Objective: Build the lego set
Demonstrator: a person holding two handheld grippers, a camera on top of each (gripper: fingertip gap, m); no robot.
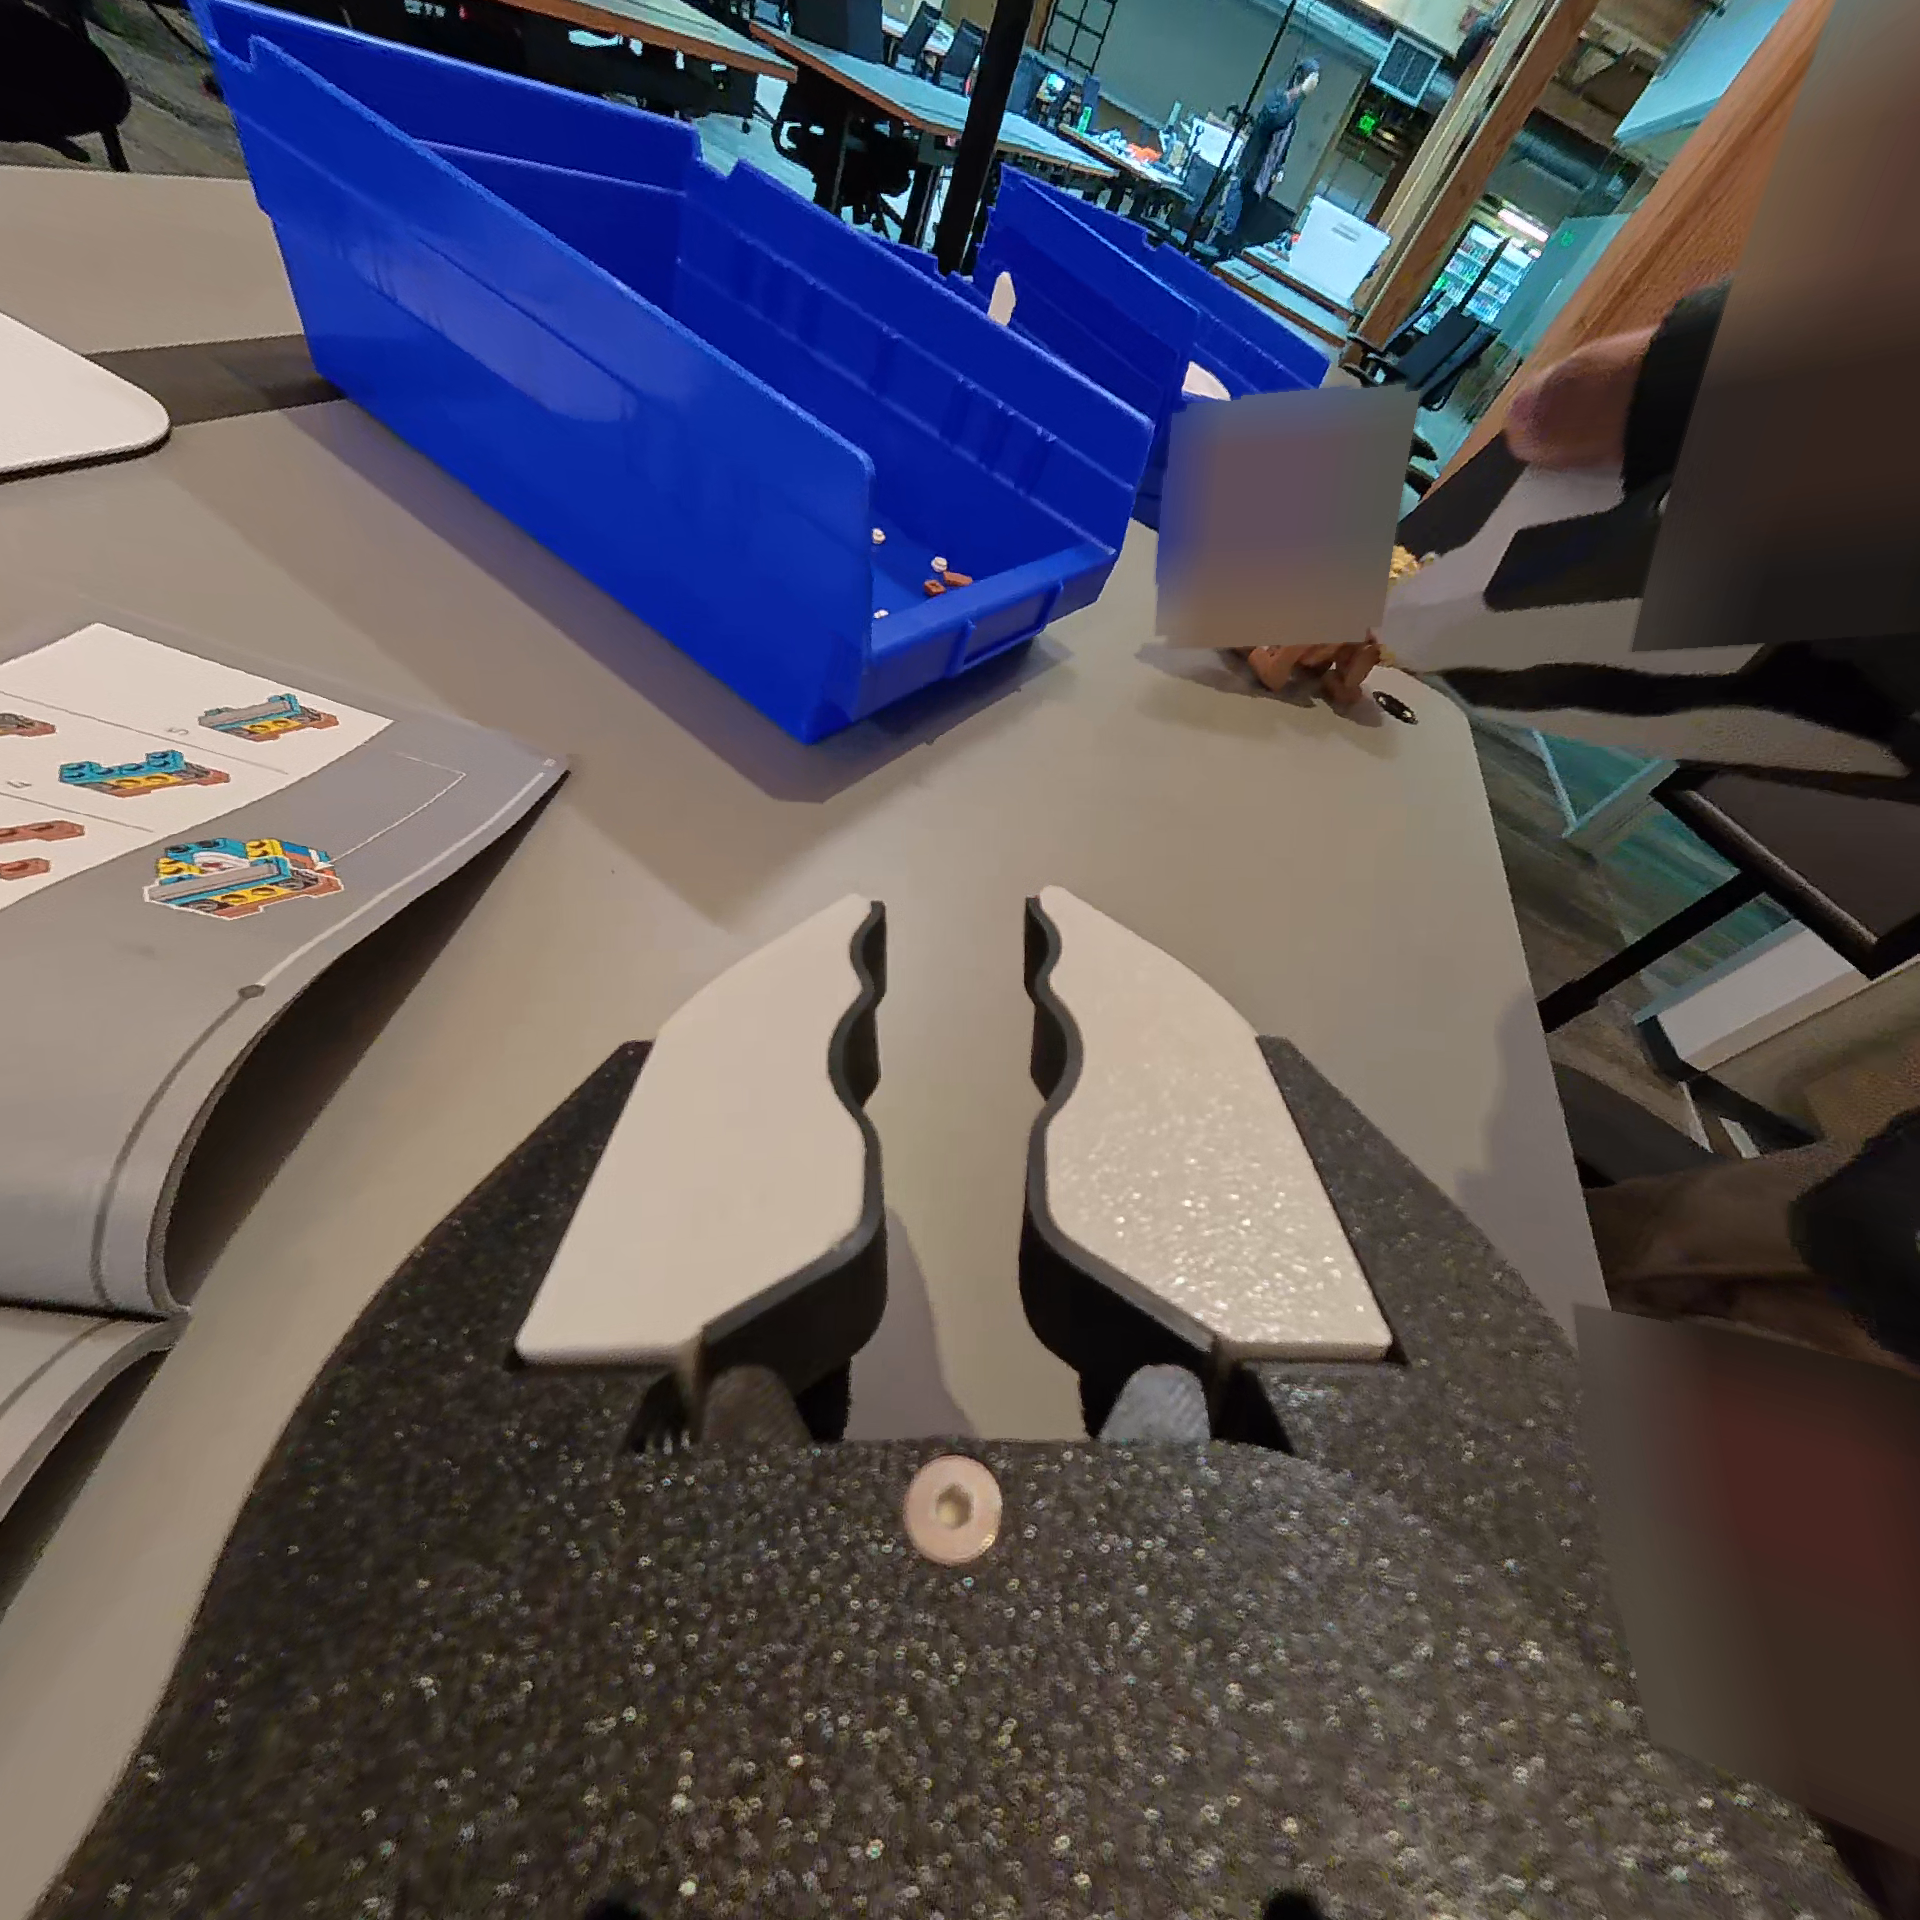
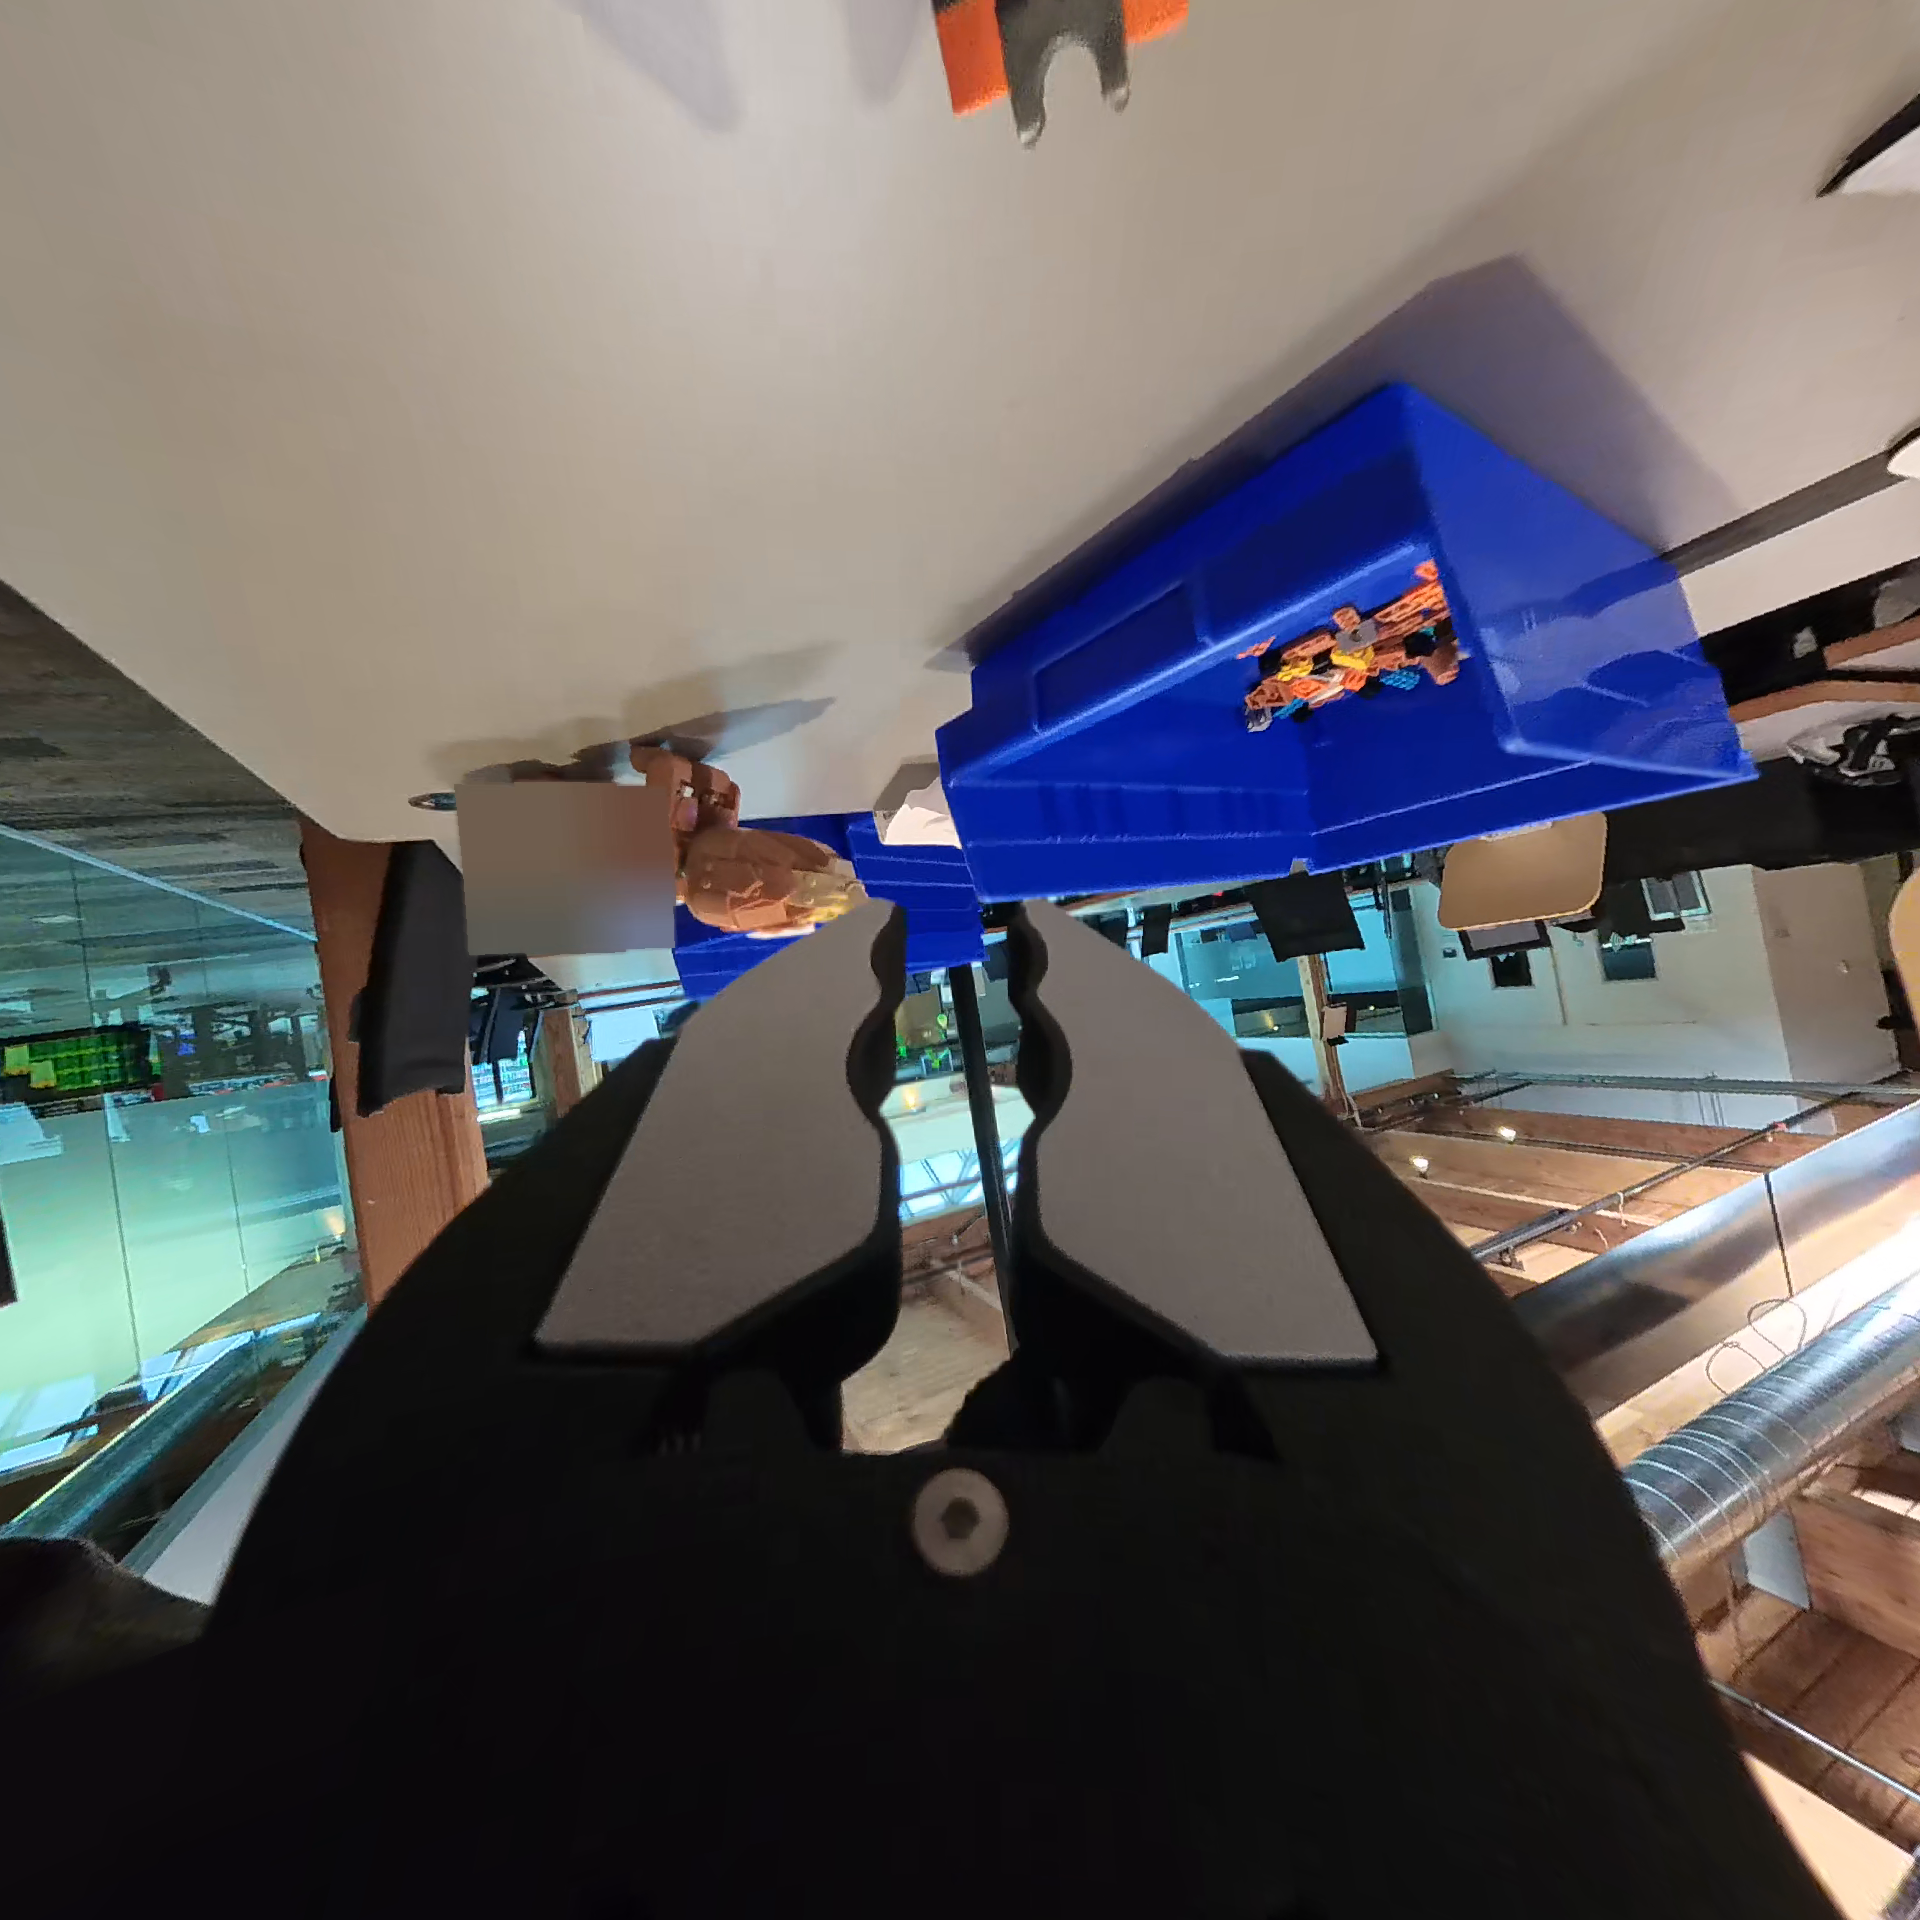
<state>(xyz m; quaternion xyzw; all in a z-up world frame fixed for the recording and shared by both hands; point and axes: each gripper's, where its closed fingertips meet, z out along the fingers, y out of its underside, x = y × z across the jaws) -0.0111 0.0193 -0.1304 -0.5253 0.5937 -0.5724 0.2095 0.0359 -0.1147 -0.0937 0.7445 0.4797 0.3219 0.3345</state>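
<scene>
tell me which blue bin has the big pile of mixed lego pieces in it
The blue bin in the right wrist view: a dense heap of orange and mixed bricks. The bin beside the instruction booklet holds only a few loose bits.

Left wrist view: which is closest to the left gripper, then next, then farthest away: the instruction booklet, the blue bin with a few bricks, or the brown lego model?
From the left gripper:
1. Instruction booklet, lying open just to its left.
2. Blue bin, ahead on the table, a few small bricks inside.
3. Brown lego model, farther off at the table's far right edge, partly blurred out.
</scene>
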